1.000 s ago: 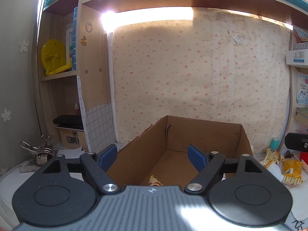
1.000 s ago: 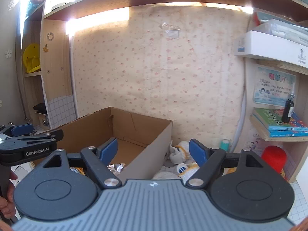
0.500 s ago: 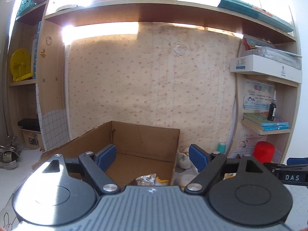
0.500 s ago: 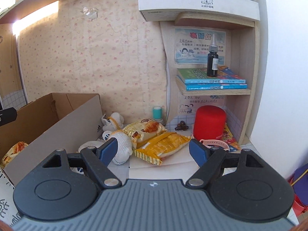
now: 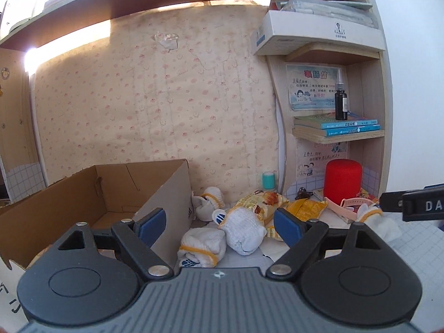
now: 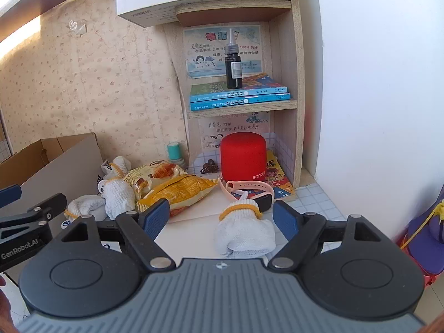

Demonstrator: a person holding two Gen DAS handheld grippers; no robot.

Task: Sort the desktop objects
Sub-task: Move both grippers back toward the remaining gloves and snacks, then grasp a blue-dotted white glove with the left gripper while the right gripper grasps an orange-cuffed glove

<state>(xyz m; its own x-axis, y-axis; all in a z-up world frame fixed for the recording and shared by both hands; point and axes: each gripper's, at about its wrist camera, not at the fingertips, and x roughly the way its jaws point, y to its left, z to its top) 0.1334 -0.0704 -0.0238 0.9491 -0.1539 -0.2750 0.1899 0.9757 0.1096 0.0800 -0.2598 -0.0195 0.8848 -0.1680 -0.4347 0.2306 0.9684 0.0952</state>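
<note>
- My right gripper (image 6: pixel 220 219) gapes wide, empty, a white glove (image 6: pixel 244 231) lying between its fingers
- My left gripper (image 5: pixel 219 223) is spread too, holding nothing, over rolled socks (image 5: pixel 201 245) beside the cardboard box (image 5: pixel 105 194)

- Left gripper (image 5: pixel 219 223): ribbed grey body, two black round discs, black link arms with shiny silver screws, blue finger pads (image 5: pixel 151 222).
- Right gripper (image 6: pixel 220 217): same build; "GenRobot.AI" in white lettering on the black bar at 9 o'clock.
</note>
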